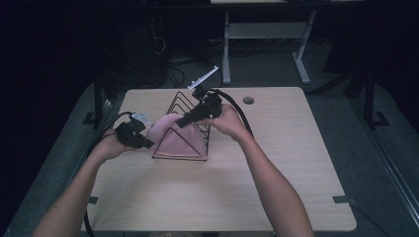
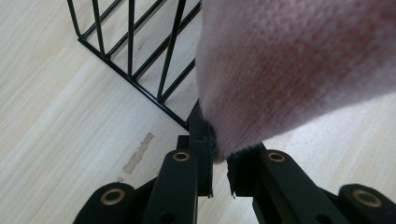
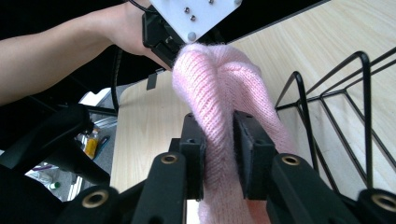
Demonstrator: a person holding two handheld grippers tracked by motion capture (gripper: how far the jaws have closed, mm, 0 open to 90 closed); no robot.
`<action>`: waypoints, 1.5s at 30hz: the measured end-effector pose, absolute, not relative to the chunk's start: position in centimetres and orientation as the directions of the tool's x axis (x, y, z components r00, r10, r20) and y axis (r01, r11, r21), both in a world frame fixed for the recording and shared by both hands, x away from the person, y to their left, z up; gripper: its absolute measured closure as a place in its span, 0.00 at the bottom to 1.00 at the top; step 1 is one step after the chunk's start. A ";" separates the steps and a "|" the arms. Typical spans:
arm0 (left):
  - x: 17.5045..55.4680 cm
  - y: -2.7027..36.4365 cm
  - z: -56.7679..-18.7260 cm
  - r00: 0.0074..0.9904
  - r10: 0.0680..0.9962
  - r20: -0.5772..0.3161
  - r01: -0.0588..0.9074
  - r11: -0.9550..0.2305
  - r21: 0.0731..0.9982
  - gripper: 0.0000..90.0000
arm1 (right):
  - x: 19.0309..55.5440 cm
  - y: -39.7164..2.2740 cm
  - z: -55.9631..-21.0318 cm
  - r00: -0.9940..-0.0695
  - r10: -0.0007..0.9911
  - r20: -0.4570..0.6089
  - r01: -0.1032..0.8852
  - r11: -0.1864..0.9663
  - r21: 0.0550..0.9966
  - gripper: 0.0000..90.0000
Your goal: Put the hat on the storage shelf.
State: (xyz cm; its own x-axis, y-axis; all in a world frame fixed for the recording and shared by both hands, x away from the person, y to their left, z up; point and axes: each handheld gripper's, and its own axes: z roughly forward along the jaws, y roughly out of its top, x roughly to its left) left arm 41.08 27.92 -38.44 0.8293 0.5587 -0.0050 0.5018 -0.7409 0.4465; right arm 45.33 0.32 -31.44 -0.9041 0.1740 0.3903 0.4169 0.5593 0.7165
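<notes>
Draping over the black wire rack [image 1: 190, 129] just past the table's [image 1: 276, 187] centre toward ten o'clock, the single pink knitted hat [image 1: 174, 139] looks light, soft and stretchy, so I'd grip it at its thick edge. One left gripper [image 2: 219, 175] pinches its nine o'clock edge, one right gripper [image 3: 219, 154] is clamped on a fold at twelve o'clock.

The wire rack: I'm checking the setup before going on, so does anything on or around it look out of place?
Yes. A pink knit hat is draped over the front of the black wire rack, a stand with slots for flat things. Both grippers, left and right, pinch the hat. A scuff marks the table beside the rack.
</notes>
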 end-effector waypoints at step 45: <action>39.6 29.7 -38.3 0.784 0.618 -0.063 0.562 -0.661 0.497 0.69 | 44.1 -3.0 -31.3 -0.900 0.230 0.370 0.435 0.491 0.755 0.55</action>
